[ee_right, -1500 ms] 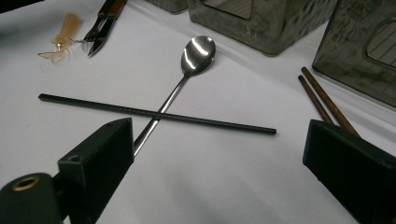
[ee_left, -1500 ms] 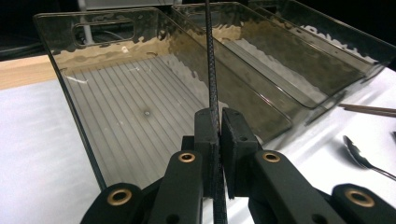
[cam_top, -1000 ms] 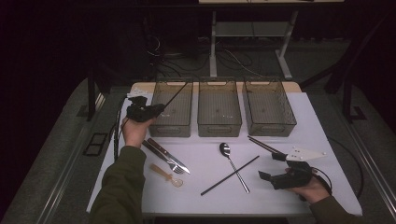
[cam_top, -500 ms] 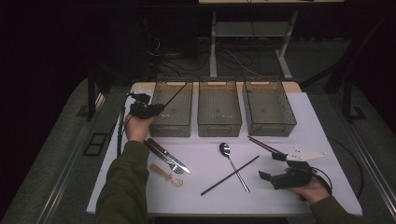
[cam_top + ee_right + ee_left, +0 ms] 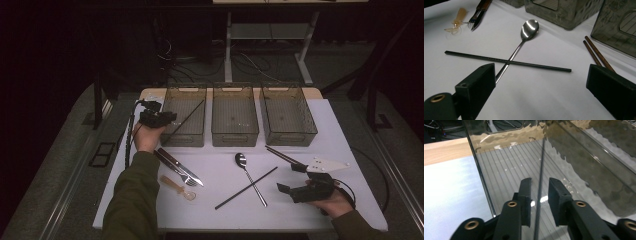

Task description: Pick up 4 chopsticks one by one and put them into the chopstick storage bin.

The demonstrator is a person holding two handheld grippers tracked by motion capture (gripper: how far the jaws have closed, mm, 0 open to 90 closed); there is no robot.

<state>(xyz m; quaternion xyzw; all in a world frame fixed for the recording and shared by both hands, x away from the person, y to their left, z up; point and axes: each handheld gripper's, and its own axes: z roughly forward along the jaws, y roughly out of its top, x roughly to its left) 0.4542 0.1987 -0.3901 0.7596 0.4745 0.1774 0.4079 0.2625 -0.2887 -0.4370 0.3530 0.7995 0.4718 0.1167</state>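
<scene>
Chopstick (image 5: 541,175) lies slanted in left bin (image 5: 186,131), lower end between pads of left tongs (image 5: 540,192). Risk: stick leaning on bin rim could tip out or catch on tongs as they pull away. Left tongs just been opening, pads slightly apart, clear of stick. Right tongs (image 5: 541,82) wide open, empty, above tabletop (image 5: 300,210) near second chopstick (image 5: 506,60) crossing spoon (image 5: 524,37).
</scene>
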